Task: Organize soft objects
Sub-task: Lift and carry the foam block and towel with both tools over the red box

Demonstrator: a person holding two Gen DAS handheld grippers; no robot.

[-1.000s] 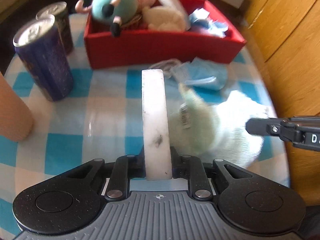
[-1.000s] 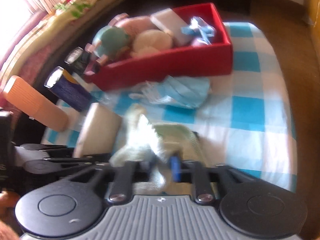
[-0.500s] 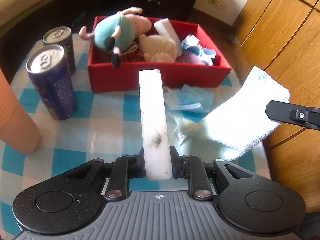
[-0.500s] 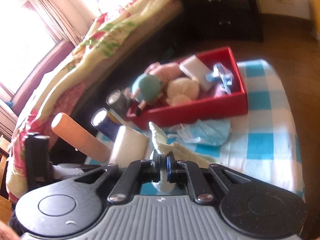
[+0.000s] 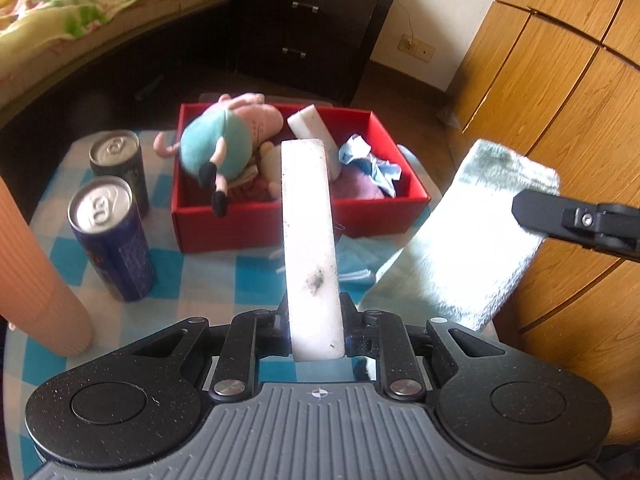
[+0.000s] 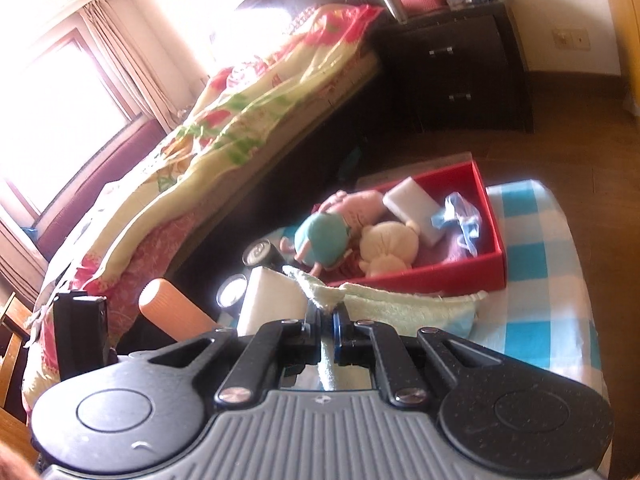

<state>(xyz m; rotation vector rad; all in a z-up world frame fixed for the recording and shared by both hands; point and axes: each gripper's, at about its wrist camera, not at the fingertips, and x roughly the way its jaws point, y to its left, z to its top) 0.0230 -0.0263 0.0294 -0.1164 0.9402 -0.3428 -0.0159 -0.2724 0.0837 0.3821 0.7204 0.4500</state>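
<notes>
My left gripper (image 5: 314, 320) is shut on a long white sponge block (image 5: 310, 240) that sticks forward toward the red box (image 5: 260, 228). My right gripper (image 6: 326, 320) is shut on a pale green towel (image 6: 400, 308), lifted above the table; the towel (image 5: 472, 236) hangs at the right of the left wrist view. The red box (image 6: 460, 272) holds a teal and pink plush toy (image 5: 224, 144), a cream plush (image 6: 388, 244), a white sponge (image 6: 412, 204) and blue crumpled items (image 5: 368, 160).
Two drink cans (image 5: 108, 236) and an orange ribbed cylinder (image 5: 32, 280) stand on the left of the blue checked table (image 5: 208, 276). A blue face mask (image 5: 356, 260) lies before the box. Wooden cabinets (image 5: 560, 80) stand right; a bed (image 6: 200, 140) lies beyond.
My right gripper has lifted the green towel off the table, up and to the right. Both grippers have risen and pulled back, so more of the room shows.
</notes>
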